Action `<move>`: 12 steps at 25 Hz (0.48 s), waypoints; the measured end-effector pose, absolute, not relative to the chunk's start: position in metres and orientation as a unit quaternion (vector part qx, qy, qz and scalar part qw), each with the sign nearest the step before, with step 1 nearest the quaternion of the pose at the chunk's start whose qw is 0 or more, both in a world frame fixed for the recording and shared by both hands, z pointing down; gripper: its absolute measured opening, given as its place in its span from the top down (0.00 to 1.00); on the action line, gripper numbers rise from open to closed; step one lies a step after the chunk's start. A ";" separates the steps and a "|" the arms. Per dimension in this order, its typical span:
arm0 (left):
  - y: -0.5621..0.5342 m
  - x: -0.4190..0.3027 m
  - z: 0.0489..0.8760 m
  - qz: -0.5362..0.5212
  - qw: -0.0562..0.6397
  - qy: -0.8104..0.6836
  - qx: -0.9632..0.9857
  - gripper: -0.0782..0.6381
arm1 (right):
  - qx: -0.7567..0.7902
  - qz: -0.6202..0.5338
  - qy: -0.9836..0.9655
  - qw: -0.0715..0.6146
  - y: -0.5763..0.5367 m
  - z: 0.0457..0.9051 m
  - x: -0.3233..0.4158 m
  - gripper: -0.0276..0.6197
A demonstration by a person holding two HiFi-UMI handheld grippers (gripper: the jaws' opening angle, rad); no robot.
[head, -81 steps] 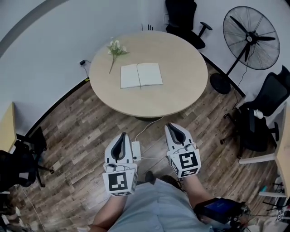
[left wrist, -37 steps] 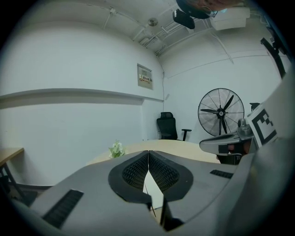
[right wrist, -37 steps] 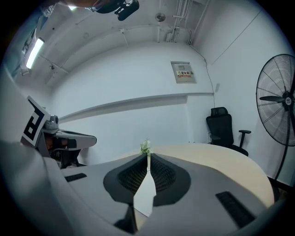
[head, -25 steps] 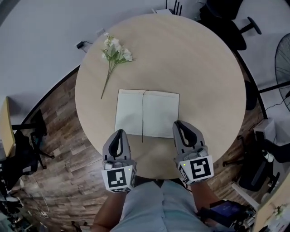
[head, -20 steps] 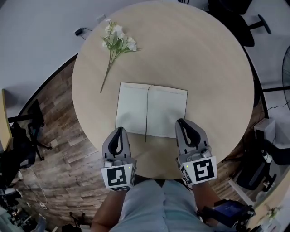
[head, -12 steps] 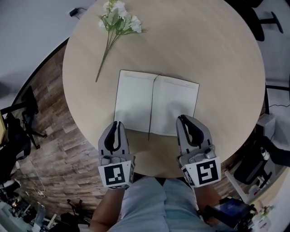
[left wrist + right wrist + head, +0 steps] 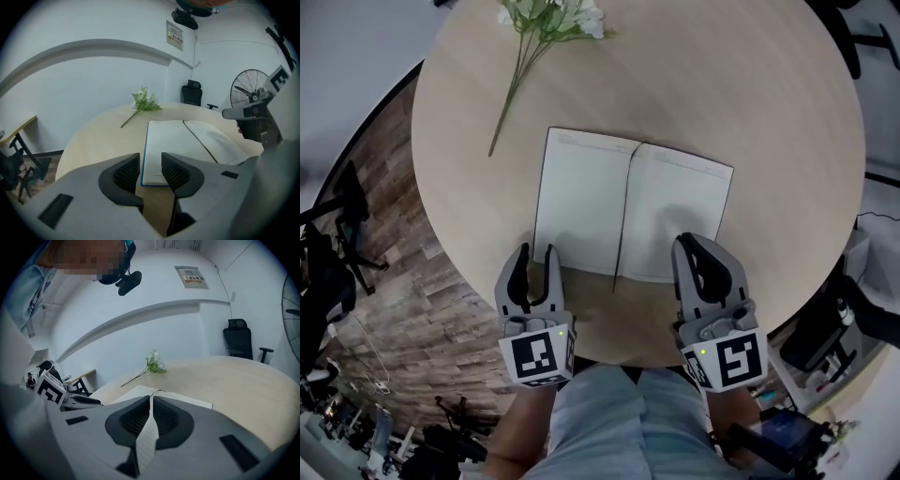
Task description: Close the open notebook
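The open notebook [image 7: 633,206] lies flat on the round wooden table [image 7: 769,112], white lined pages up, spine pointing away from me. My left gripper [image 7: 534,253] hovers at the near left corner of the notebook [image 7: 187,140]. Its jaws have just been opening, and in the left gripper view [image 7: 150,159] nothing is between its pads; the blue-edged corner shows beyond them. My right gripper [image 7: 694,246] sits over the right page's near edge, jaws shut and empty [image 7: 151,399], with the lined page showing below.
A sprig of white flowers [image 7: 548,19] lies at the table's far left. The table's near edge is just below both grippers, with wood floor beyond. A black office chair [image 7: 239,341] and a standing fan [image 7: 251,89] stand past the table.
Both grippers have come down and forward to the notebook's near edge. The left gripper's jaws, shut before, now stand apart. The right jaws stay shut.
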State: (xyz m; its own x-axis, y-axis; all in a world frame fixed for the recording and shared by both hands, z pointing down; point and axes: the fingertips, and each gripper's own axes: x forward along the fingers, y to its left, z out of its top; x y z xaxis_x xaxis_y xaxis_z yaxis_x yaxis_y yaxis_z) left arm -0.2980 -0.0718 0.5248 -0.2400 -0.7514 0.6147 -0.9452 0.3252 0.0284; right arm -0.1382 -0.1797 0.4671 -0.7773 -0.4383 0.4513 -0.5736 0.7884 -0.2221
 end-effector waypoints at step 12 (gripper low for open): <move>-0.074 -0.293 0.539 0.208 0.285 -0.749 0.562 0.72 | 0.281 0.180 -0.922 0.195 -0.180 0.472 -0.137 0.88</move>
State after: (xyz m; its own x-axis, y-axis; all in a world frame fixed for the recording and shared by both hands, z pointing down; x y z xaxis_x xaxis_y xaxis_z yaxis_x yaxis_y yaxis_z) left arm -0.2933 -0.0739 0.5390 -0.2072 -0.7220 0.6601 -0.9592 0.2827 0.0081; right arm -0.1366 -0.1802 0.4722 -0.7660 -0.4476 0.4613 -0.5885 0.7771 -0.2232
